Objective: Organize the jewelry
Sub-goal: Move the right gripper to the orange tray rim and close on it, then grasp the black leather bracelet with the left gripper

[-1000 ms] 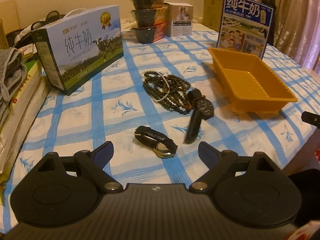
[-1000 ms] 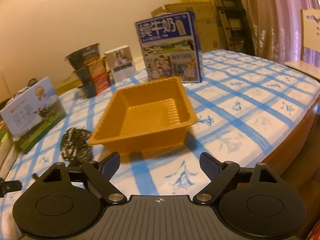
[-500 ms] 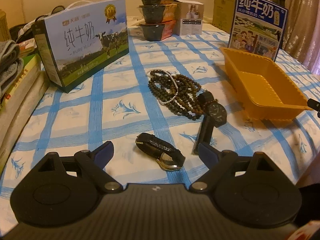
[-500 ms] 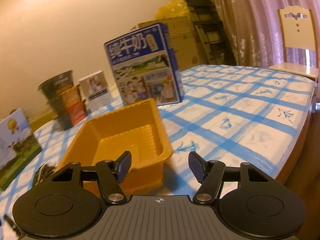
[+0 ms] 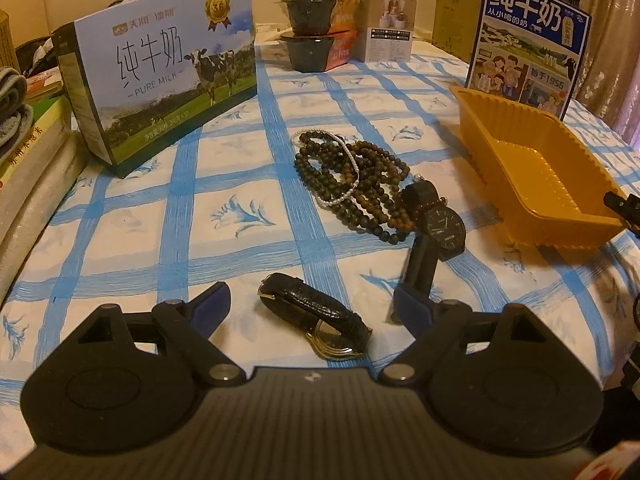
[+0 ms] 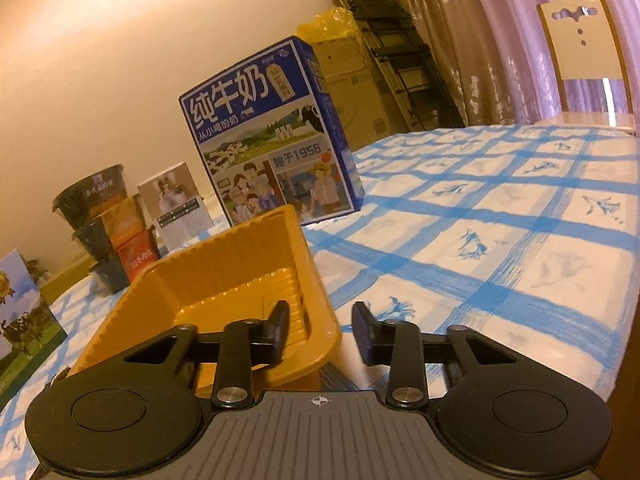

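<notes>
On the blue-checked cloth lie a heap of dark bead strands [image 5: 352, 184] with a thin pearl chain, a black watch [image 5: 440, 228] and a leather-strap watch [image 5: 316, 316]. My left gripper [image 5: 310, 302] is open low over the cloth, and the leather-strap watch lies between its fingers, untouched. An empty orange tray [image 5: 516, 108] stands to the right. My right gripper [image 6: 322, 328] straddles the near right corner of the tray [image 6: 224, 248], one finger inside and one outside. Its jaws are closing, and a gap still shows beside the rim.
A pale milk carton [image 5: 160, 72] stands at the back left and a blue milk box [image 6: 272, 148] behind the tray. Stacked bowls [image 5: 312, 24] and a small white box [image 5: 384, 32] are at the back. Books [image 5: 28, 148] sit at the left, a chair [image 6: 584, 52] far right.
The left gripper has sunk and come forward over the leather-strap watch. The right gripper has dropped to the tray's near corner, and its fingers have narrowed from wide apart to astride the rim.
</notes>
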`<state>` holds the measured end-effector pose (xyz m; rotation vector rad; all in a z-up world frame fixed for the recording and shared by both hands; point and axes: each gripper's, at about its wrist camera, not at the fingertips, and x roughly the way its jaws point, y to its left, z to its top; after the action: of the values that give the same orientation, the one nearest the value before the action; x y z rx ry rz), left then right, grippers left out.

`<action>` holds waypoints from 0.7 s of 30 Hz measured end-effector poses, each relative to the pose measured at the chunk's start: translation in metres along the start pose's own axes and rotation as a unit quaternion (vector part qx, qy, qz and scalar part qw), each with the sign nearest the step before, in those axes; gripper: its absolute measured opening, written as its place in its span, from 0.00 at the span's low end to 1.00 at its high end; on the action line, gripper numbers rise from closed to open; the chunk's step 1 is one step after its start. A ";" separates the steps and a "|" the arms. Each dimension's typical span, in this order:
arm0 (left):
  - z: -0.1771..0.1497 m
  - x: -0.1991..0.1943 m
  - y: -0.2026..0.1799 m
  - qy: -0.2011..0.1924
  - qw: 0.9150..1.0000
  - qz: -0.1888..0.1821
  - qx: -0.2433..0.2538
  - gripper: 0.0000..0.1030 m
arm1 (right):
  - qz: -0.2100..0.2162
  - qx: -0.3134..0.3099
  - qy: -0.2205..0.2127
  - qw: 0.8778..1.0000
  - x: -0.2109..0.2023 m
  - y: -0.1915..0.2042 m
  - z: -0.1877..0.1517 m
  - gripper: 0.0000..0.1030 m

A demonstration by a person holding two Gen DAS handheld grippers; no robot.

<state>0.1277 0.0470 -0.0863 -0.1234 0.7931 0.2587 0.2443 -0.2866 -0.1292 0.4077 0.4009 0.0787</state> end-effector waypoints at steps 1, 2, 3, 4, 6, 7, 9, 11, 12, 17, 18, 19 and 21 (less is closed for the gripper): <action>0.000 0.001 0.000 0.001 1.000 -0.001 0.000 0.85 | 0.002 0.001 0.000 1.000 0.001 0.001 -0.001 0.29; 0.000 0.001 0.000 0.001 1.000 -0.001 0.000 0.85 | 0.004 0.001 -0.002 1.000 0.002 0.002 -0.001 0.27; -0.001 0.001 0.000 0.001 1.000 0.000 -0.001 0.85 | 0.004 -0.001 -0.003 1.000 0.003 0.002 -0.001 0.25; -0.001 0.002 0.000 0.002 1.000 -0.001 0.000 0.85 | 0.006 -0.002 -0.004 1.000 0.003 0.002 -0.001 0.22; -0.002 0.002 0.000 0.003 1.000 -0.001 -0.001 0.85 | 0.009 0.003 -0.008 1.000 0.003 0.002 -0.001 0.19; -0.002 0.002 0.000 0.004 1.000 -0.002 0.000 0.84 | 0.014 0.005 -0.006 1.000 0.005 0.001 -0.001 0.12; -0.003 0.002 0.000 0.004 1.000 -0.003 0.001 0.84 | 0.015 0.004 -0.003 1.000 0.004 0.001 -0.001 0.11; -0.003 0.002 0.000 0.005 1.000 -0.006 0.000 0.84 | 0.019 0.003 -0.002 1.000 0.001 0.001 0.001 0.06; -0.004 0.001 0.000 0.005 1.000 -0.007 -0.002 0.84 | 0.019 0.002 -0.002 1.000 -0.001 0.000 0.002 0.05; -0.005 -0.002 0.002 0.004 1.000 -0.013 -0.008 0.83 | 0.015 -0.014 0.001 1.000 -0.016 0.003 0.008 0.05; -0.005 -0.003 0.001 0.003 1.000 -0.015 -0.009 0.83 | 0.015 -0.015 0.002 1.000 -0.021 0.003 0.009 0.05; -0.005 -0.003 0.002 0.003 1.000 -0.017 -0.010 0.82 | 0.015 -0.016 0.004 1.000 -0.025 0.003 0.010 0.05; -0.005 -0.003 0.000 0.003 1.000 -0.019 -0.011 0.81 | 0.015 -0.019 0.007 1.000 -0.034 0.005 0.011 0.05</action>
<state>0.1220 0.0457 -0.0879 -0.1596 0.7929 0.2302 0.2174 -0.2914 -0.1061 0.3761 0.4057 0.1183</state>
